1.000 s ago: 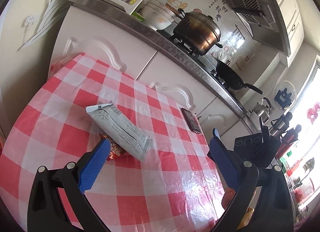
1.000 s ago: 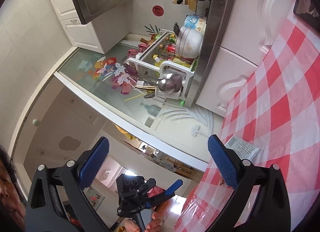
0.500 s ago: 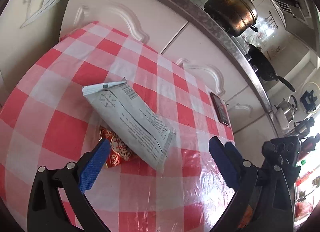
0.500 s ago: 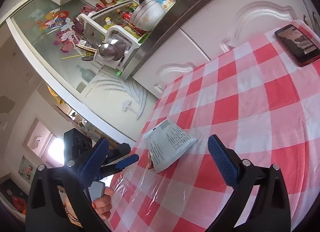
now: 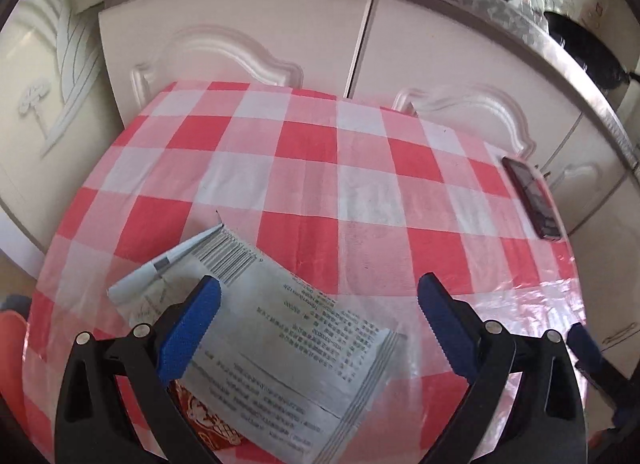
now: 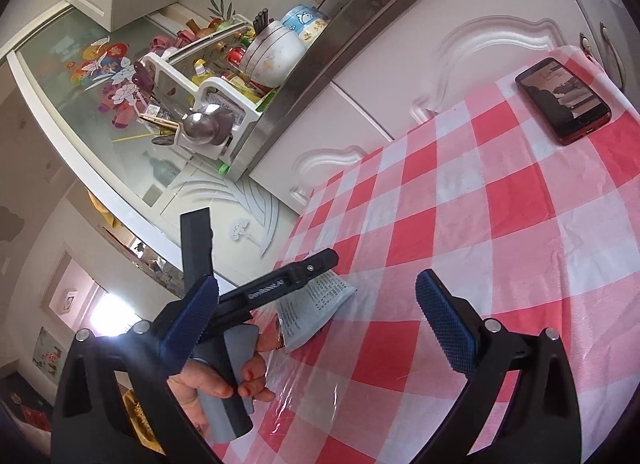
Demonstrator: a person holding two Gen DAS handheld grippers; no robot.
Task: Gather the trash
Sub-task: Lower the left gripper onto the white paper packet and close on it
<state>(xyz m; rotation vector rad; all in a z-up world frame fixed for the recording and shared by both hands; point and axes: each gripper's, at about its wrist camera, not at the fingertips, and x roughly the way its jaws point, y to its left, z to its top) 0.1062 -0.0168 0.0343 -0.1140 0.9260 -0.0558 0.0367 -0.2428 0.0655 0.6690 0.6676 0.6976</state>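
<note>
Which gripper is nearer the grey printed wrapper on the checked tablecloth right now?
Left. The left gripper hangs open directly over the grey wrapper, fingers straddling it. The right gripper, also open, sits off to the side, with the wrapper ahead of it.

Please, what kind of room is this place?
Most likely a home kitchen: a dish rack with bowls sits on a steel counter over white cabinets, beside a table with a checked tablecloth.

grey wrapper (image 5: 280, 348) with barcode, its small print too blurred to read
</note>
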